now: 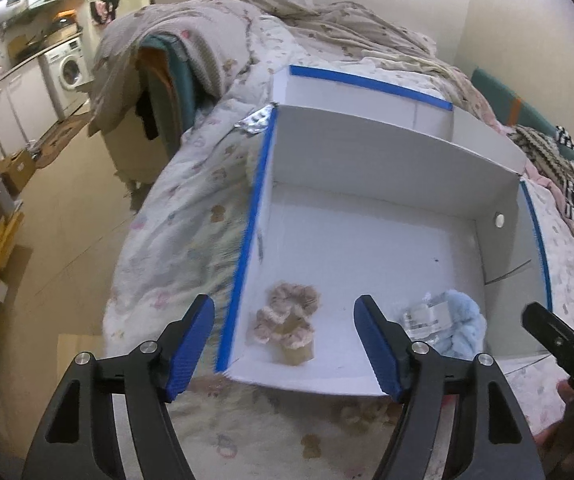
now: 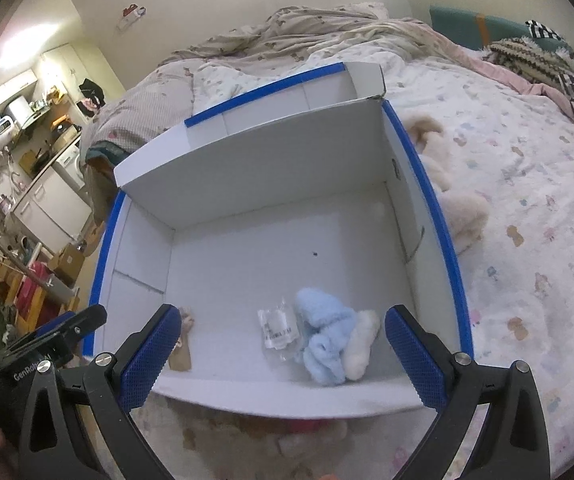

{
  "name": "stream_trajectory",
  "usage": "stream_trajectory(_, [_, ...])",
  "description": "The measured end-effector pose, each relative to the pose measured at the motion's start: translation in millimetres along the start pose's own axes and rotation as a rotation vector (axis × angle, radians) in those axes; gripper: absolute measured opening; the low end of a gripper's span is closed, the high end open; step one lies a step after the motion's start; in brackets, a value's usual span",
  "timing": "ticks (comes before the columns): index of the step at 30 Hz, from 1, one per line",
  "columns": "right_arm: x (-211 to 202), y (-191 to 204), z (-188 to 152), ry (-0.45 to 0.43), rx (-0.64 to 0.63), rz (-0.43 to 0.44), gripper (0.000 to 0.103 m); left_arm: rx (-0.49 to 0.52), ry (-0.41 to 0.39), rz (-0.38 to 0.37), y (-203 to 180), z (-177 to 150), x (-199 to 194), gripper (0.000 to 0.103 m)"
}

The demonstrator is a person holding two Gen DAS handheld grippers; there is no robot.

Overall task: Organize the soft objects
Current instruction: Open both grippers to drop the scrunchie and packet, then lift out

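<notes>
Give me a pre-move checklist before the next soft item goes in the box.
1. Left gripper open, nothing held: ok.
2. Right gripper open, nothing held: ok.
3. White box open on top, floor space free: ok.
4. Pink scrunchies and blue fluffy item already inside the box: ok.
5. Cream plush toy lies on the bed outside the box: not ok.
6. Box steady on the soft bedding: cannot tell.

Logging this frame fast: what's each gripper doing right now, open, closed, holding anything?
Left gripper: open, holding nothing, above the near edge of the white box.
Right gripper: open, holding nothing, over the same box.
</notes>
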State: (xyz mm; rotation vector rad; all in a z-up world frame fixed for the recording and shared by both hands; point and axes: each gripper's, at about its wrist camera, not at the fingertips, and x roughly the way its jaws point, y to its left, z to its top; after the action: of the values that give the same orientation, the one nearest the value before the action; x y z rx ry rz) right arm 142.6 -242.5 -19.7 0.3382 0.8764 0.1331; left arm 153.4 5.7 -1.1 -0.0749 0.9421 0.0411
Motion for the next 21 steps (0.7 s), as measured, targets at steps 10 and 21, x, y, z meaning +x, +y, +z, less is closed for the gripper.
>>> stream_trajectory(10, [-15, -11, -28, 0.03, 0.031, -0.045, 0.103, -0.003, 0.0, 0.025, 14, -24, -17, 0.07])
stream_trajectory(21, [-22, -26, -49, 0.099, 0.047, -0.08, 0.103, 0.005, 0.077, 0.034, 27, -57, -10, 0.07])
